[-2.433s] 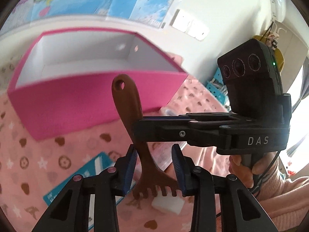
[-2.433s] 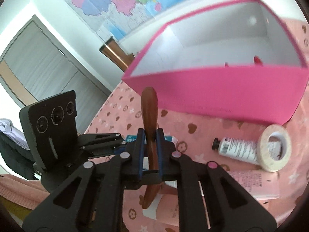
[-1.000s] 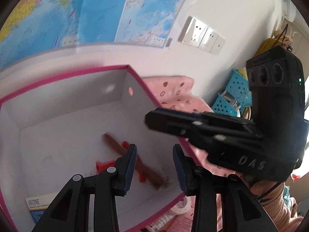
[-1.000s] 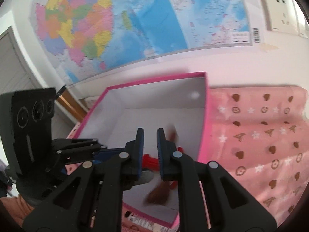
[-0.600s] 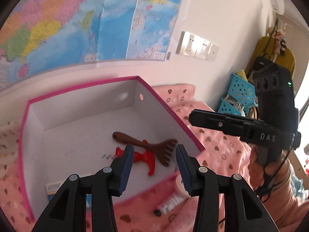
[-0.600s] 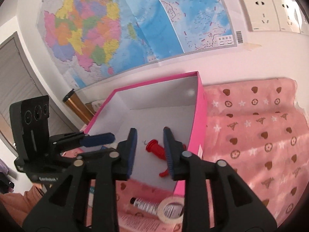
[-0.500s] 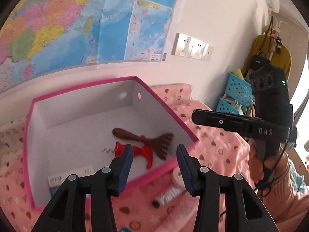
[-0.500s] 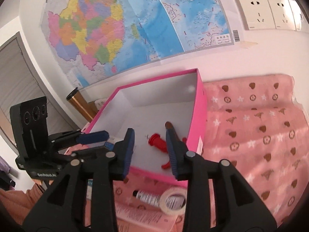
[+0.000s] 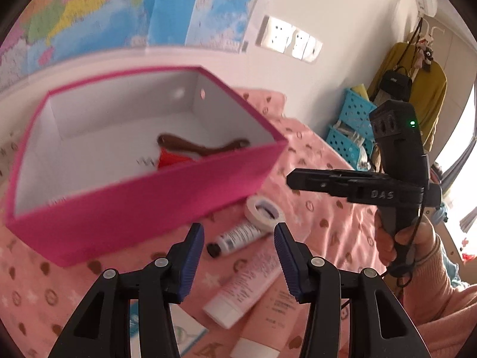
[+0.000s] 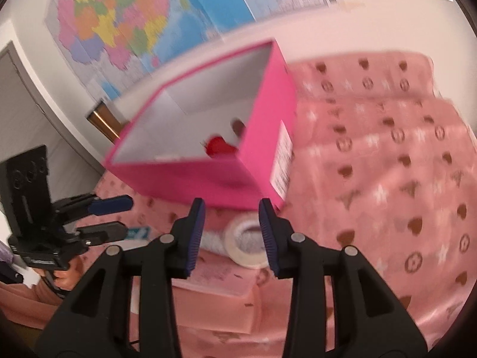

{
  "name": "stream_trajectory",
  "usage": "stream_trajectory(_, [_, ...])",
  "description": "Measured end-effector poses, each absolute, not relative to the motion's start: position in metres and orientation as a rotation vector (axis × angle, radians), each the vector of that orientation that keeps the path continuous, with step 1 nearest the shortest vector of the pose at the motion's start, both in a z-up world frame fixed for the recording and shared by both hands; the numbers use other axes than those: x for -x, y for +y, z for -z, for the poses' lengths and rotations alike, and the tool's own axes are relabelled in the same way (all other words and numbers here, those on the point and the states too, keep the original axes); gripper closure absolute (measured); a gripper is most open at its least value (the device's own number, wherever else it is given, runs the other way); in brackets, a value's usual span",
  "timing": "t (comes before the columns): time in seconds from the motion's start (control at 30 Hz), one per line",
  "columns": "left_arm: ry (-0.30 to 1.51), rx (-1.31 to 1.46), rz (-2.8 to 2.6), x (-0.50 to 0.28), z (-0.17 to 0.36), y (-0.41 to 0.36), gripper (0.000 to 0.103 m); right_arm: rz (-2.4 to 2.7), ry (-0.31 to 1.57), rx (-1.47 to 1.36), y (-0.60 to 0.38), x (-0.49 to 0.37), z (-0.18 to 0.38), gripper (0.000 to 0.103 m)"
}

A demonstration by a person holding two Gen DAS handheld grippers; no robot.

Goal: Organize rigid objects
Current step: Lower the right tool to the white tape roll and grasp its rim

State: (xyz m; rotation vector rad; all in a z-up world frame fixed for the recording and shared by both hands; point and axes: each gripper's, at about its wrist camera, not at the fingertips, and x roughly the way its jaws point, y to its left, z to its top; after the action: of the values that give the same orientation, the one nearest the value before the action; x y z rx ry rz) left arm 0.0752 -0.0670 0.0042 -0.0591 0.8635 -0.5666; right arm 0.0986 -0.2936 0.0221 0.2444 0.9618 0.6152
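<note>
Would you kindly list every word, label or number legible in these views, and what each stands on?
"DAS": on the right gripper, left wrist view.
White label on the pink box: blurred, unreadable.
Print on the small tube and the pink tube: too small.
Wall map: illegible.

Left wrist camera sits just behind its own gripper (image 9: 239, 247) and looks forward and steeply down past the blue pads, with the pink box (image 9: 143, 203) close ahead and left. The right gripper (image 9: 293, 180) shows at its right edge. Right wrist camera looks the same tilted way over its gripper (image 10: 230, 226), box (image 10: 190, 176) close ahead, the left gripper (image 10: 120, 214) at its left edge. Both views share the box, the tape roll (image 9: 263, 211) (image 10: 246, 249), the pink cloth (image 9: 322, 155) (image 10: 387, 161) and the wall map (image 9: 184, 9) (image 10: 143, 21).
</note>
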Motion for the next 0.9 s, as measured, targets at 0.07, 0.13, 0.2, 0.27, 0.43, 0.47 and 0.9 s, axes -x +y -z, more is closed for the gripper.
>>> stream_trajectory(0.07, [0.881, 0.057, 0.563, -0.074, 0.002, -0.072, 0.053, -0.61, 1.023, -0.254, -0.294, -0.099, -0.006, 0.064])
stream_trajectory(0.13, [0.897, 0.063, 0.57, -0.074, 0.007, -0.077, 0.053, -0.588, 1.047, -0.251, -0.296, -0.099, 0.004, 0.064])
stream_trajectory(0.2, [0.908, 0.062, 0.576, -0.074, 0.012, -0.082, 0.053, -0.571, 1.071, -0.255, -0.298, -0.099, 0.015, 0.064])
stream_trajectory(0.27, [0.92, 0.062, 0.579, -0.074, 0.015, -0.086, 0.053, -0.549, 1.082, -0.245, -0.3, -0.1, 0.021, 0.064])
stream_trajectory(0.43, [0.937, 0.068, 0.587, -0.08, 0.02, -0.094, 0.053, -0.529, 1.087, -0.214, -0.296, -0.103, 0.027, 0.064])
stream_trajectory(0.47, [0.94, 0.069, 0.589, -0.08, 0.02, -0.095, 0.053, -0.53, 1.088, -0.206, -0.295, -0.104, 0.028, 0.064])
stream_trajectory(0.9, [0.972, 0.076, 0.6, -0.089, 0.029, -0.105, 0.055, -0.504, 1.072, -0.03, -0.268, -0.107, 0.031, 0.074])
